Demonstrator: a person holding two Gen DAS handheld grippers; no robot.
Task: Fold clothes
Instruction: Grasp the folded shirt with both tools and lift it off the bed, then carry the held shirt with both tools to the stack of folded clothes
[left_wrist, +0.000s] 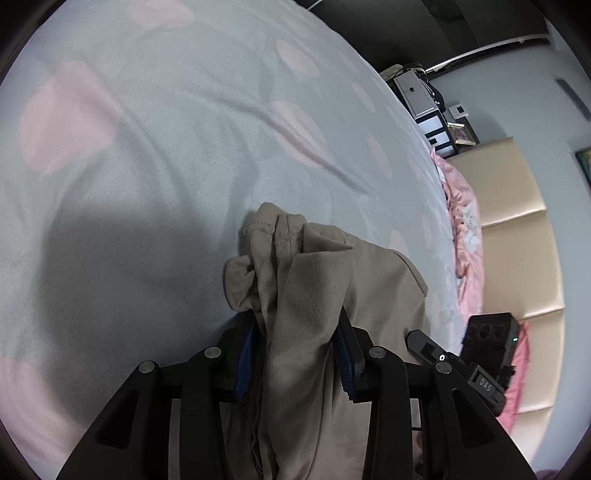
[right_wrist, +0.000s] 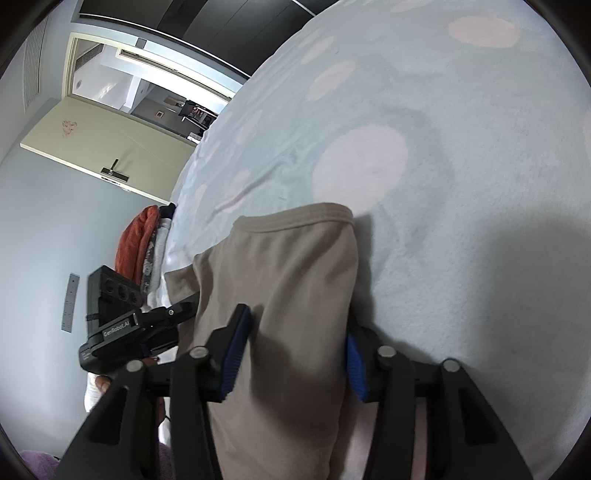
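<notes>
While grippers clamp beige garment (left_wrist: 306, 295), dotted bedsheet (left_wrist: 166, 147), headboard (left_wrist: 517, 229), orange clothes (right_wrist: 133, 240)

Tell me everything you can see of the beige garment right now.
The beige garment is soft, matte knit with stitched hems, lying partly on the pale blue bedspread with pink spots. One bunched, crumpled end sits between the blue pads of the left hand-held gripper, which pinch it. In the right wrist view a smoother folded part with a ribbed edge passes between the pads of the right hand-held gripper, filling the gap.
</notes>
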